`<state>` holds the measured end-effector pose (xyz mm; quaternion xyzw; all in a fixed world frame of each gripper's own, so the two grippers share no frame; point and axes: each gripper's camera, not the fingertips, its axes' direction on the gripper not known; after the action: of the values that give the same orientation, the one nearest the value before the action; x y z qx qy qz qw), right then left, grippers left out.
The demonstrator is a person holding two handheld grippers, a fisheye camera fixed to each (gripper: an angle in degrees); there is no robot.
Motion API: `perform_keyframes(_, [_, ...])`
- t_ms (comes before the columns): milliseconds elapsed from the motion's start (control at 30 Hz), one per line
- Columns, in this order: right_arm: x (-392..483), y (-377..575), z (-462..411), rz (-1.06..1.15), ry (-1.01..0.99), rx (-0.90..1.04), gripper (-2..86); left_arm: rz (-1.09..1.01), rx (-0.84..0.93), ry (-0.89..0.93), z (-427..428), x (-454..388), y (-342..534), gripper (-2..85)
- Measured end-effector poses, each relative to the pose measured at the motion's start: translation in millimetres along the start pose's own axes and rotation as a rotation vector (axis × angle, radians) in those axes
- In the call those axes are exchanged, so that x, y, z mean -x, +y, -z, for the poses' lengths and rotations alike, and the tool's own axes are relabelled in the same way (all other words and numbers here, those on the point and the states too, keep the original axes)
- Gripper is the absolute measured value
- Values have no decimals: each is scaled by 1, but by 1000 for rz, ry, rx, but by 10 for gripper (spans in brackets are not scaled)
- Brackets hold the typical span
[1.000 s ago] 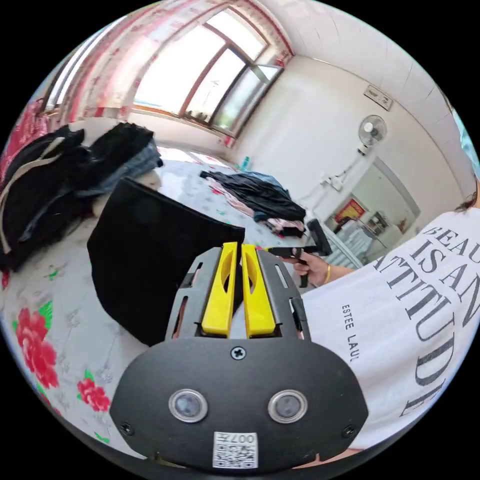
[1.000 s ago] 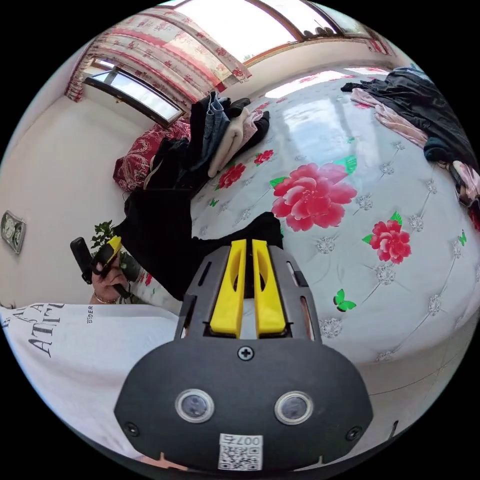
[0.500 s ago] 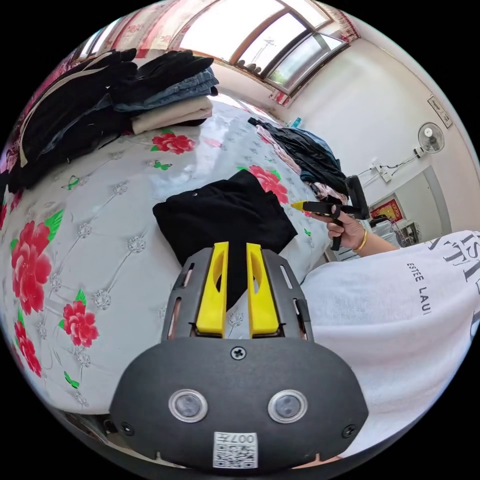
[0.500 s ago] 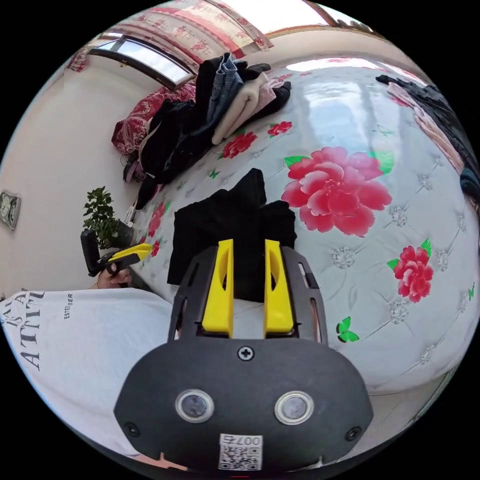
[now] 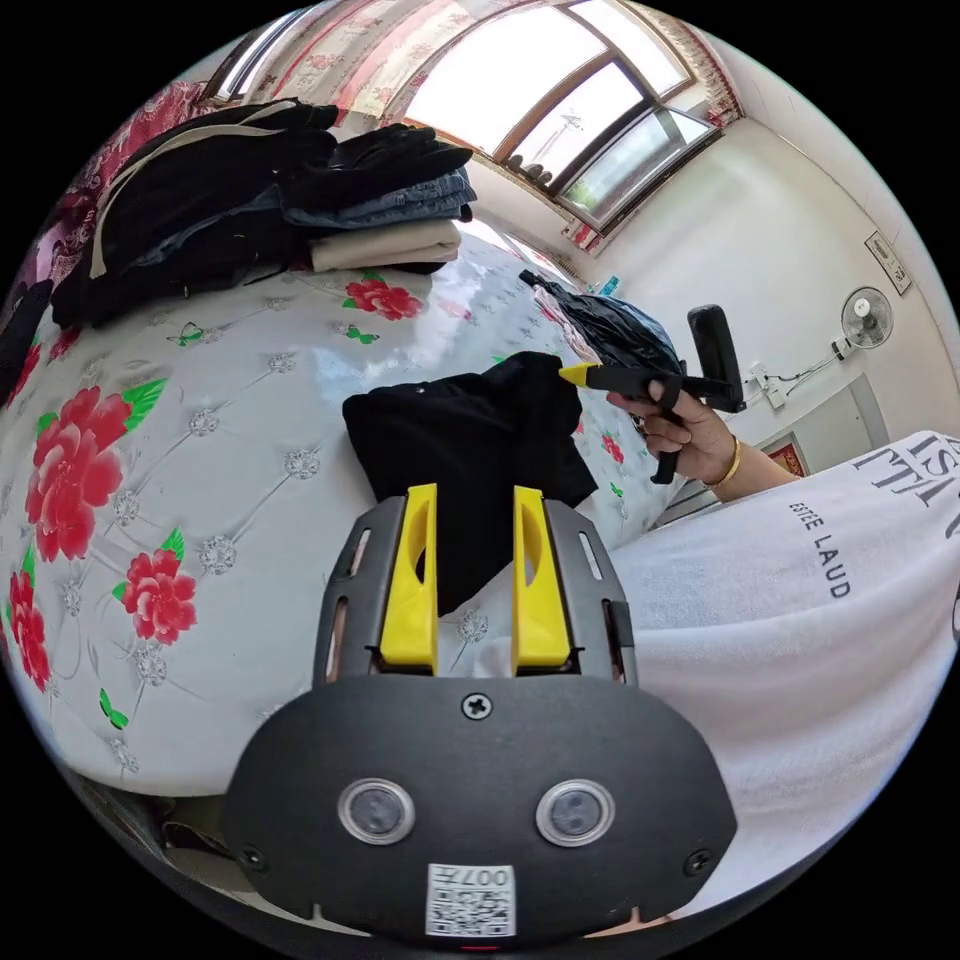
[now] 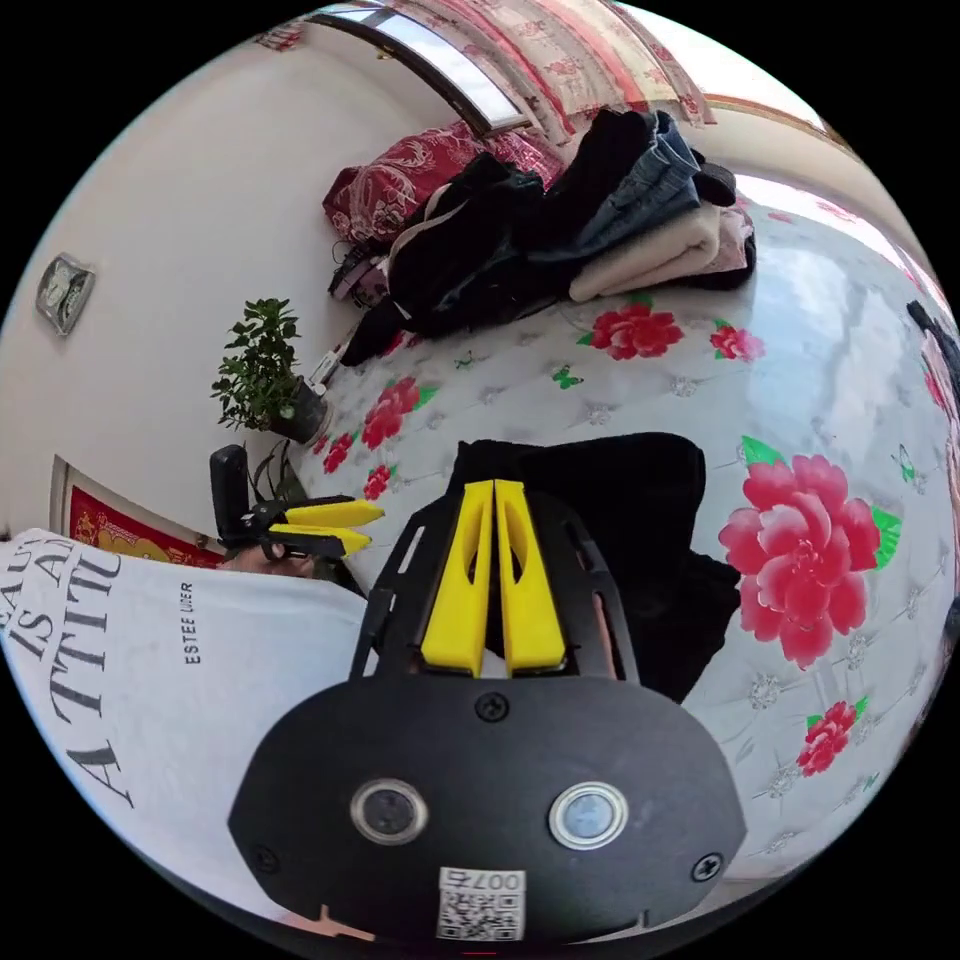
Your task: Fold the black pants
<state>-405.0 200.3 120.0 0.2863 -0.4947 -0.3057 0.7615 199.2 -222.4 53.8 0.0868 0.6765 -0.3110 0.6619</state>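
Observation:
The black pants (image 5: 470,440) lie folded into a small bundle on the flowered bed cover (image 5: 200,420). In the left gripper view my left gripper (image 5: 465,495) stands open just short of the bundle's near edge, nothing between its jaws. A hand holds my right gripper (image 5: 572,375) at the bundle's far corner, which rises toward its tip. In the right gripper view the right gripper (image 6: 495,488) has its jaws together on the edge of the black pants (image 6: 630,510). The left gripper (image 6: 372,528) hangs open off the bed's side, apart from the cloth.
A stack of folded clothes (image 5: 370,210) (image 6: 640,220) sits at the back of the bed. A loose pile of dark garments (image 5: 610,325) lies toward the wall. A potted plant (image 6: 265,370) stands beside the bed. The person's white shirt (image 5: 800,620) is close behind both grippers.
One second ago both grippers held the pants up, shut. The pants came down on the bed and both grippers opened. The right gripper has now shut on the bundle's edge.

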Motion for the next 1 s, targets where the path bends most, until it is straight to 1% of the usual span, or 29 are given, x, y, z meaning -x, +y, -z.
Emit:
perform_keyframes(67, [41,-38,1,124,-85,-43,-1,15,-67,-36,19,3,8,112])
perform_keyframes(133, [108,-92,-12,282,-286,-88,1,87,-175,-110,49,17,23,112])
perform_keyframes(167, [126,-103,-18,326,-332,-87,2,115,-200,-126,56,22,28,112])
perform_keyframes(233, [195,-135,-49,462,-436,-19,11,251,-272,-184,83,51,50,111])
perform_keyframes(300, [228,-141,-69,518,-431,27,19,330,-289,-197,98,71,66,110])
perform_keyframes(333, [237,-137,-79,539,-396,45,23,357,-287,-203,105,80,73,110])
perform_keyframes(400, [232,-124,-89,547,-320,72,27,355,-267,-216,109,86,77,110])
perform_keyframes(467, [201,-108,-93,486,-208,95,29,309,-228,-206,102,85,69,111])
perform_keyframes(533, [136,-85,-78,312,-58,106,30,207,-166,-132,80,76,39,118])
perform_keyframes(567, [119,-77,-70,262,-20,95,30,175,-155,-107,73,71,29,120])
perform_keyframes(633, [59,-45,-29,48,73,57,28,21,-114,-30,40,46,-19,141])
perform_keyframes(700, [26,-18,5,-98,99,6,26,-66,-81,-33,12,31,-58,158])
perform_keyframes(800, [6,26,47,-238,175,-82,20,-75,-46,-77,-35,35,-116,167])
perform_keyframes(867, [3,46,57,-307,202,-110,17,-62,57,-45,-66,44,-146,145])
perform_keyframes(900, [2,56,60,-348,201,-127,15,-70,123,-16,-83,48,-159,105])
perform_keyframes(933, [3,65,61,-383,192,-148,13,-59,168,-36,-91,51,-165,47])
perform_keyframes(1000, [4,72,58,-418,172,-164,11,-83,139,-49,-83,51,-165,24])
